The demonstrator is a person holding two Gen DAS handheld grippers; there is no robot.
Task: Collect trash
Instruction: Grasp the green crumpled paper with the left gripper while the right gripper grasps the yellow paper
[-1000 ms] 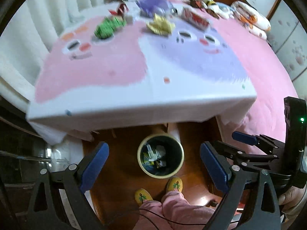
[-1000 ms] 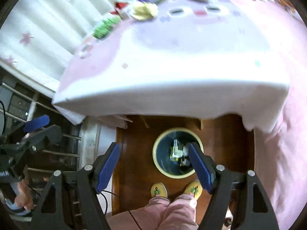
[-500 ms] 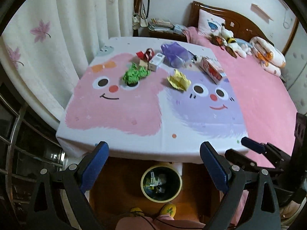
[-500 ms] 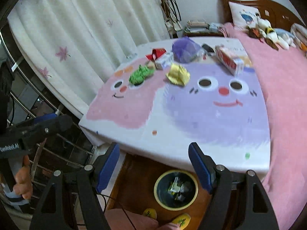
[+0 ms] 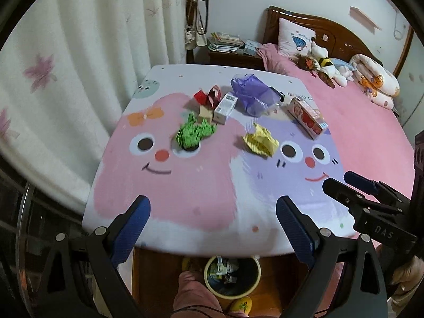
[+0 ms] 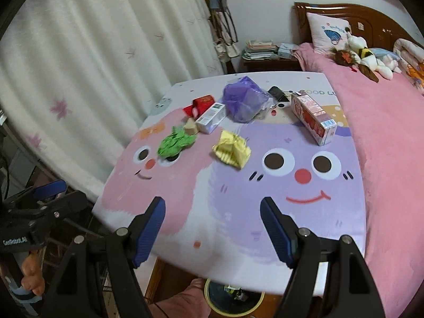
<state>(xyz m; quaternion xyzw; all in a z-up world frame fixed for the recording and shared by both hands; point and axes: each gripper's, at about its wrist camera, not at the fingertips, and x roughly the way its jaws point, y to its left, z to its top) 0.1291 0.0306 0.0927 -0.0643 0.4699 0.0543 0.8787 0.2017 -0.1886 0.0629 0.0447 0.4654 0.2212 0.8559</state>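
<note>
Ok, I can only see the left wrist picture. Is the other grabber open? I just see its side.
Observer: Yes. The right wrist view shows the right gripper with its jaws wide apart and nothing between them, above the near edge of the table.
Operator: And who's holding my left one? I can't see that.
Observer: The right wrist view shows a hand wrapped around the handle below the left gripper, out past the table's left side, near the curtain.
</note>
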